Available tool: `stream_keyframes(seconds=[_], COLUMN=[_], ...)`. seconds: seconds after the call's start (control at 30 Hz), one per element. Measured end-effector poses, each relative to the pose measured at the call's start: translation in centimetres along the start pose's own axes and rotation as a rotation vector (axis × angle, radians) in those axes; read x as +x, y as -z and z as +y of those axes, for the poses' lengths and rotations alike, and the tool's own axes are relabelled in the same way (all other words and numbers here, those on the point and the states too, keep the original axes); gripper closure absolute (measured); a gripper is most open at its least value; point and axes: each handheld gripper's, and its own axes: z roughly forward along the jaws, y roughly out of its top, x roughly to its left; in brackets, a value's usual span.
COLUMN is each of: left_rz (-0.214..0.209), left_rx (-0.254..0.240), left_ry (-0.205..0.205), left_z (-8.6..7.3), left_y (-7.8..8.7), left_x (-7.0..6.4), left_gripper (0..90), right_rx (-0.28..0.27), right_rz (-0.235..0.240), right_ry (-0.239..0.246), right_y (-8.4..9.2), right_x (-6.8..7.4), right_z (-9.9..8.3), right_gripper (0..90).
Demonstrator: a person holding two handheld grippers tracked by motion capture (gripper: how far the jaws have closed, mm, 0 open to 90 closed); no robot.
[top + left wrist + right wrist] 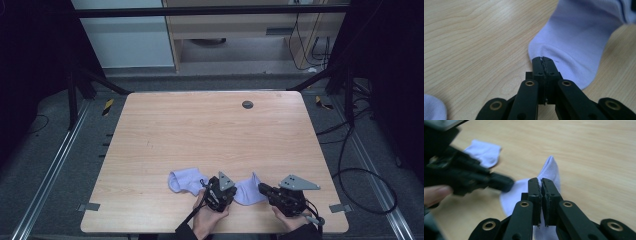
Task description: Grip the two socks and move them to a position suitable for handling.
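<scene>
Near the front edge of the wooden table (210,130), two pale lilac socks and two black grippers. One sock (248,191) between the grippers, soft knit, bunched into a rumpled peak; second sock (186,180) just left of the left gripper (206,187), flat, curved at the heel, not gripped. Table top pale, straight-grained, smooth, with one small dark round cap (247,104) near its far edge.

Left gripper (542,60) pinched tight on a rounded edge of the middle sock (579,42), pads (537,65) pressed together with cloth nipped at the very tips. Right gripper (541,185) closed on the same sock (549,172), fabric squeezed between narrow jaws and drawn up into a ridge with a fine mesh weave. Right gripper (265,189) at the sock's right side in the high view.

Hard to make out: left gripper (461,175) blurred in the right gripper view, second sock (484,151) partly covered behind it. Cut off at the lower left corner of the left gripper view, a sliver of the second sock (432,108). Both hands cropped by the bottom edge near the table front.
</scene>
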Motion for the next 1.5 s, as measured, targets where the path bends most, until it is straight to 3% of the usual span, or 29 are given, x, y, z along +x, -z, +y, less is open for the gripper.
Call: stream_keyframes(seconds=[0.23,0.47,0.7,0.83,1.0,1.07,1.2,1.5], left_rz=[-0.002,0.003,0.009,0.023,0.033,0.040,0.058,0.138], left_rx=[0.001,-0.001,-0.013,-0.043,-0.084,-0.098,-0.122,-0.153], left_ry=[-0.011,-0.014,-0.013,0.006,0.023,0.021,0.016,0.041], left_z=[0.0,0.0,0.2,0.4,1.1,1.4,1.6,0.3], left_y=[-0.1,-0.2,-0.5,-0.1,1.7,2.7,5.1,10.1], left_x=[-0.1,-0.1,-0.2,0.2,1.5,2.2,4.0,8.4], left_gripper=[89.0,89.0,88.5,79.2,69.7,66.7,59.8,53.2], right_rx=[-0.029,0.026,0.071,0.065,0.000,-0.028,-0.070,-0.082], right_rz=[-0.105,-0.201,-0.287,-0.340,-0.337,-0.331,-0.274,-0.173], right_ry=[-0.063,-0.085,-0.061,-0.032,-0.043,-0.027,-0.008,0.008], right_y=[0.1,-0.3,-0.7,-0.6,0.0,0.2,0.4,-0.3], right_x=[-2.2,-4.3,-5.0,-4.8,-4.7,-4.6,-4.0,-2.6], right_z=[0.1,-0.2,-0.4,-0.4,-0.2,-0.1,0.4,1.9], right_gripper=[86.0,85.3,82.8,71.0,62.8,60.2,54.6,43.7])
